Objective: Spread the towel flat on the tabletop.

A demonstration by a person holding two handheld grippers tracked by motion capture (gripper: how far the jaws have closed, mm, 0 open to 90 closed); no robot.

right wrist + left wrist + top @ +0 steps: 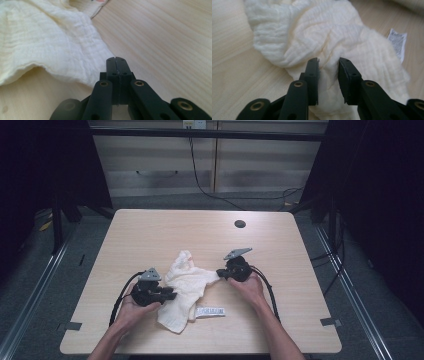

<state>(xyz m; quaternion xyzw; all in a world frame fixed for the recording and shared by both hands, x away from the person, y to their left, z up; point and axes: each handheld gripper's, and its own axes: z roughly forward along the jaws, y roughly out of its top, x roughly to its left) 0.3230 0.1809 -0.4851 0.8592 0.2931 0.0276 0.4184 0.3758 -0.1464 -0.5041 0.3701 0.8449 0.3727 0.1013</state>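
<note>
On table [150,227], crumpled cream cloth [186,287], white tag [210,311]

The print on the white label [210,311] beside the cloth [186,287] is too small to read.

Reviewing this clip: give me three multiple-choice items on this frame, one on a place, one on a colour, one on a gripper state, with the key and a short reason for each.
1. Where does the white label lie?
A. on the table beside the cloth's near right edge
B. over the round table hole
C. under the left hand

2. What colour is the cloth?
A. dark blue
B. cream-white
C. red

3. How does the right gripper stand?
A. wide open above the cloth
B. lying unheld on the table
C. fingers pressed together at the cloth's corner

Key: 1 A, the label lies on bare wood by the cloth. 2 B, every view shows it pale cream. 3 C, the right gripper view shows no gap between the fingers, at the corner's edge.
</note>
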